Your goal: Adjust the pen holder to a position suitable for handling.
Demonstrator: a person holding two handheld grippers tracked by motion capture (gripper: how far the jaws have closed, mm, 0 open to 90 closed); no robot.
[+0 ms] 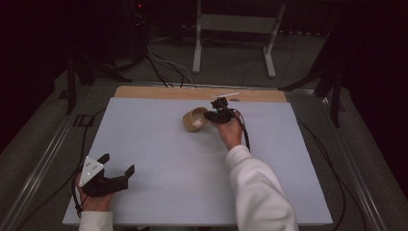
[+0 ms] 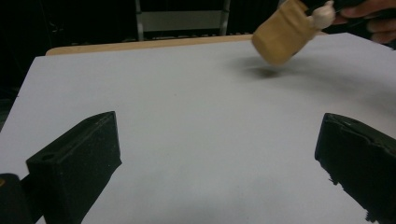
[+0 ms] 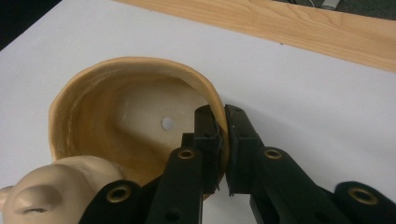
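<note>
A tan pot [image 1: 191, 117] with a small hole in its bottom hangs tilted on its side just above the white table top [image 1: 192, 168], right of centre at the back. My right gripper [image 1: 208, 115] is shut on its rim: in the right gripper view one jaw is inside the pot [image 3: 121, 107] and one outside, with the right gripper [image 3: 222, 116] pinching the wall. A cream rounded piece [image 3: 56, 191] sits at the pot's mouth. My left gripper [image 1: 117, 163] rests open at the near left corner, with nothing between its fingers. The left gripper view shows the pot [image 2: 280, 32] far off.
A bare wooden strip [image 1: 159, 92] runs along the table's far edge. Beyond it stands a white metal frame [image 1: 235, 24], and cables [image 1: 163, 67] lie on the floor. A dark stand [image 1: 72, 72] is at the far left.
</note>
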